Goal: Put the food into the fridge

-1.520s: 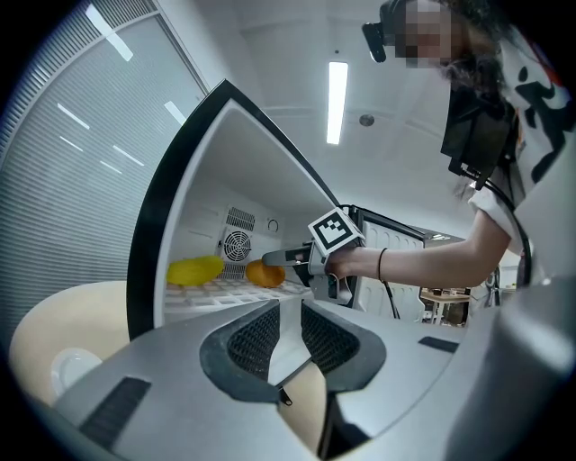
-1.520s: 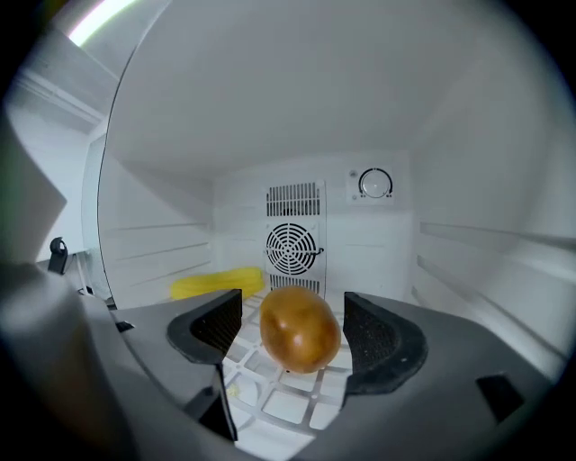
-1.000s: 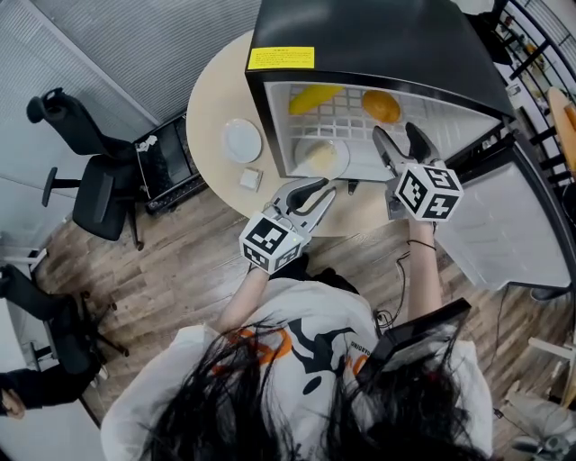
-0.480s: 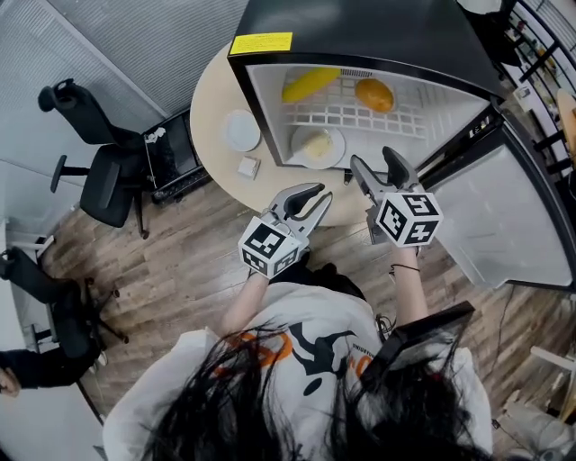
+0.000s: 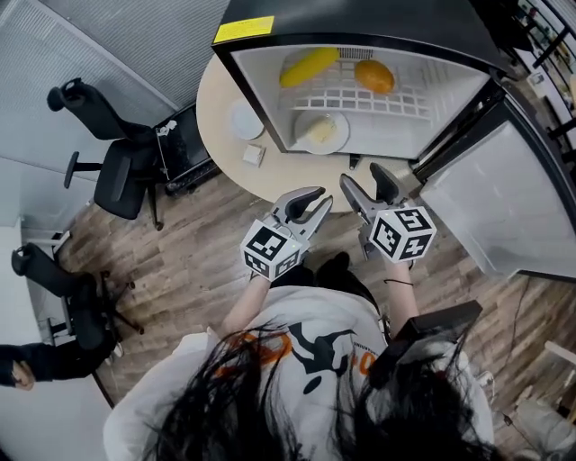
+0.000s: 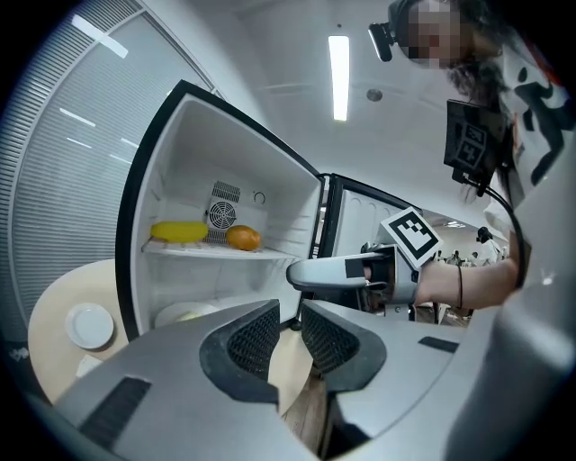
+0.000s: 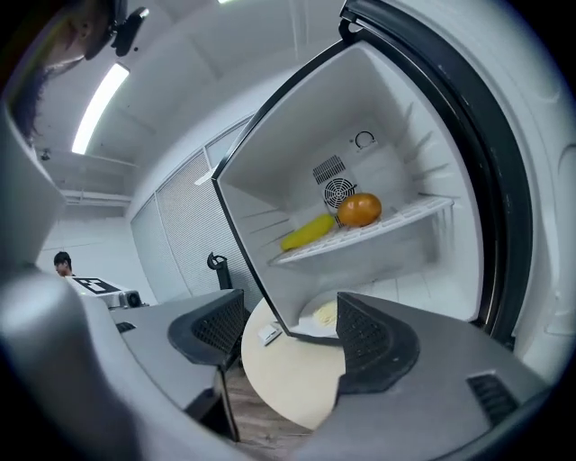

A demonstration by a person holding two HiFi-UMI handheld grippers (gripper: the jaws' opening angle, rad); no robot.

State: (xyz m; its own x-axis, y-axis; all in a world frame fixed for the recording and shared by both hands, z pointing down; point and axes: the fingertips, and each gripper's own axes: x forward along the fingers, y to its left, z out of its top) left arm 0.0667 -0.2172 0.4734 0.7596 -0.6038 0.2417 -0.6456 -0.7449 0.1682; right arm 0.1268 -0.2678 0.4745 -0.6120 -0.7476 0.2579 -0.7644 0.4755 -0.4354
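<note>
Fridge (image 5: 360, 18) stands open on the round table (image 5: 297, 177), door (image 5: 490, 207) swung wide to the right.

Change: a second ago the right gripper (image 5: 362, 176) reached up at the fridge mouth; it is now drawn back over the table edge, level with the left gripper (image 5: 312, 200). Both are clear of the cabinet.
- Right gripper: jaws spread wide, nothing between them.
- Left gripper: jaws only a little apart, nothing between them.

Judgement: loading looks finished. No food is in either gripper, and closing the door seems to be what is left.

Contents:
- Wire shelf (image 5: 360, 97): a long yellow fruit (image 5: 309, 66) at the left and an orange fruit (image 5: 373, 76) at the right, apart from each other.
- Fridge floor below the shelf: white plate (image 5: 320, 131) carrying pale food, kind not clear.
- Table outside, left of the fridge: an empty small plate (image 5: 243, 120), and a small white item (image 5: 253, 155) near it that I cannot identify.
</note>
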